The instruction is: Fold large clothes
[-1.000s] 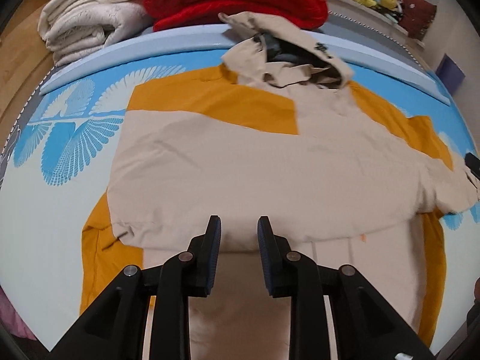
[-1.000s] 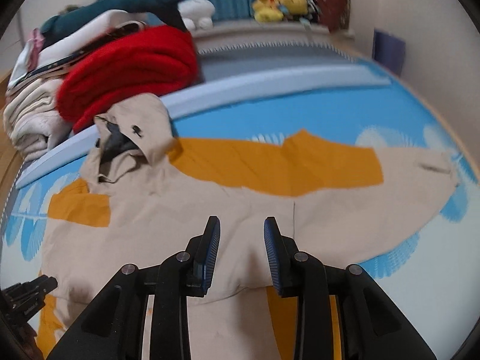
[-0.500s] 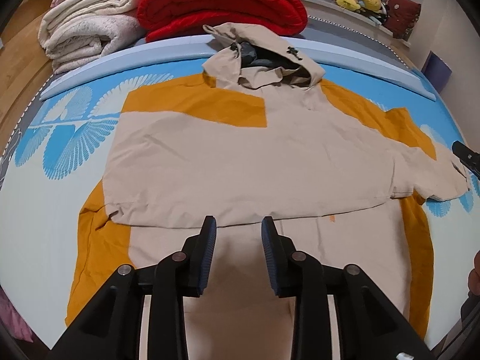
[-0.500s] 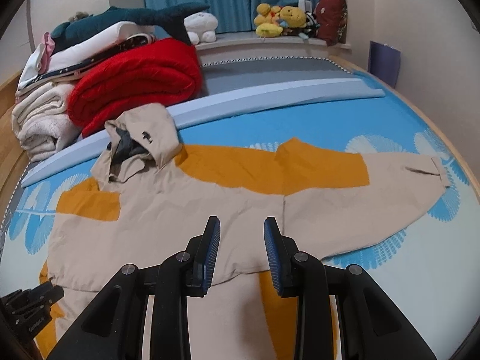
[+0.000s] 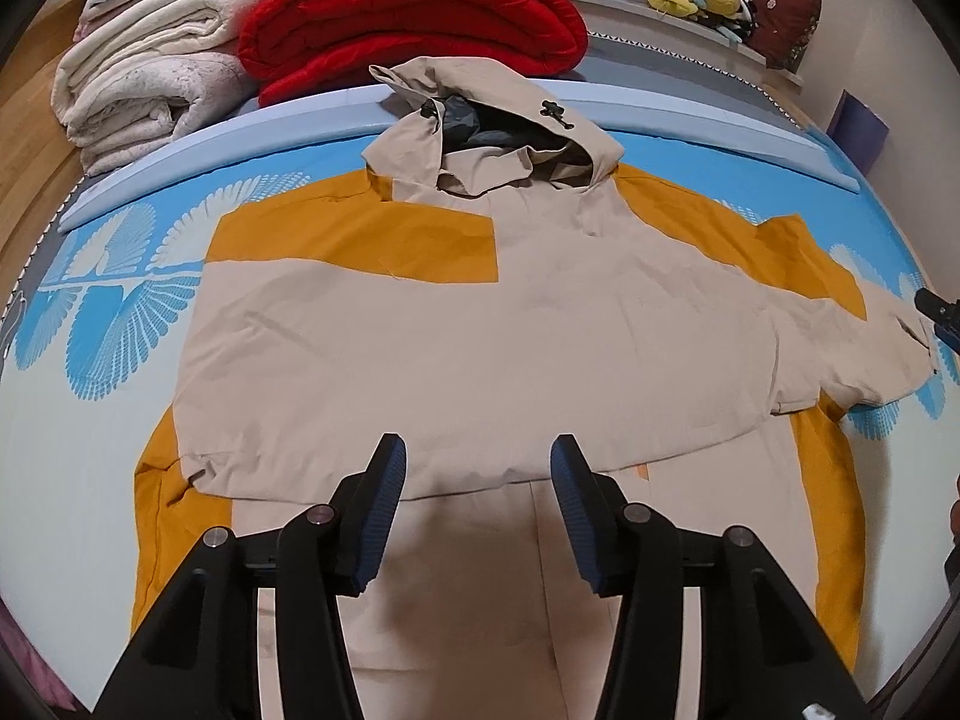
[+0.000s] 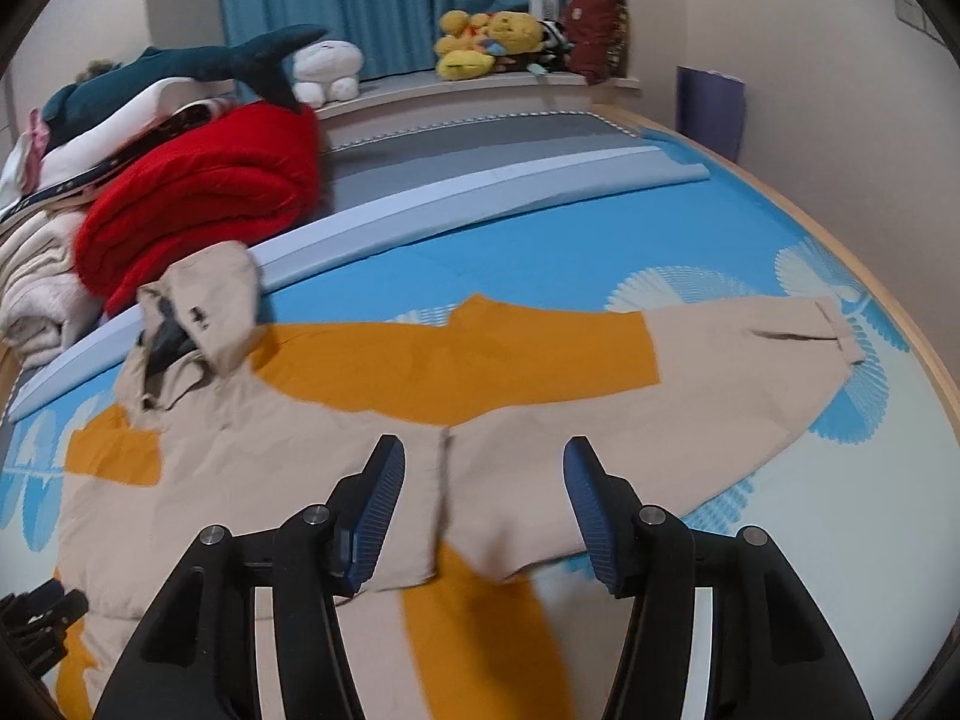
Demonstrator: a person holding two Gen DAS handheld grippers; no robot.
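Observation:
A beige and orange hooded jacket (image 5: 480,348) lies flat on the blue patterned bed, hood (image 5: 498,138) toward the far side. One sleeve is folded across the chest; the other sleeve (image 6: 720,372) stretches out to the right. My left gripper (image 5: 477,504) is open and empty above the jacket's lower front. My right gripper (image 6: 480,510) is open and empty above the jacket (image 6: 300,450) near its right armpit. The right gripper's tip also shows at the right edge of the left wrist view (image 5: 939,312); the left gripper shows at the lower left of the right wrist view (image 6: 36,624).
A red folded blanket (image 5: 414,18) and cream blankets (image 5: 138,90) are stacked beyond the hood. A light blue bolster (image 6: 480,204) runs across the bed. Plush toys (image 6: 492,42) sit on a ledge by blue curtains. A wall is at the right.
Both grippers have opened wider and pulled back and up from the jacket. The jacket lies as before.

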